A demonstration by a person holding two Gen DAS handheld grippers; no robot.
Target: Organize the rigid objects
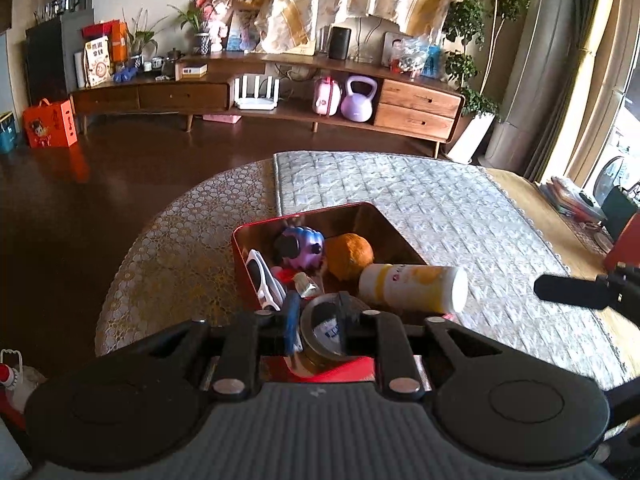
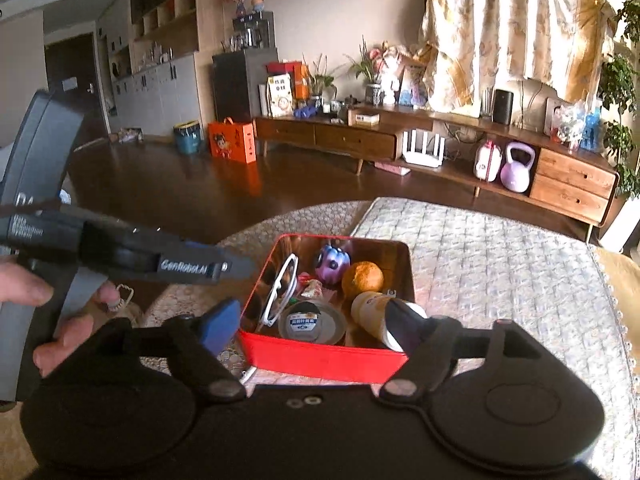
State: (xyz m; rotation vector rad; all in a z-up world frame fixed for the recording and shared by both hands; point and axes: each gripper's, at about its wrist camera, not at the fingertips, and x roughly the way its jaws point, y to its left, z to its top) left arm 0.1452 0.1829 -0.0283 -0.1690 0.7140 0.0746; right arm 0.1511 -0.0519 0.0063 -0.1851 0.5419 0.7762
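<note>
My right gripper (image 2: 310, 322) fills the bottom of its own view, jaws spread wide and holding nothing; its blue pad hangs outside the red tin (image 2: 320, 354) and its dark finger over the near right corner, by the yellow-and-white bottle (image 2: 374, 312). The risk I see: that bottle lies tilted against the tin's rim, so a brush from that finger could roll it out onto the quilted cloth (image 2: 500, 280). The tape roll (image 2: 312, 322), white sunglasses (image 2: 280, 292), purple toy (image 2: 332, 262) and orange (image 2: 363, 277) all lie inside the tin. My left gripper (image 1: 318, 320) hovers low over the near end, jaws only narrowly parted; the tape roll shows between the fingers, but I judge it is lying in the tin, not pinched. Any snag there could drag the tin across the table.
</note>
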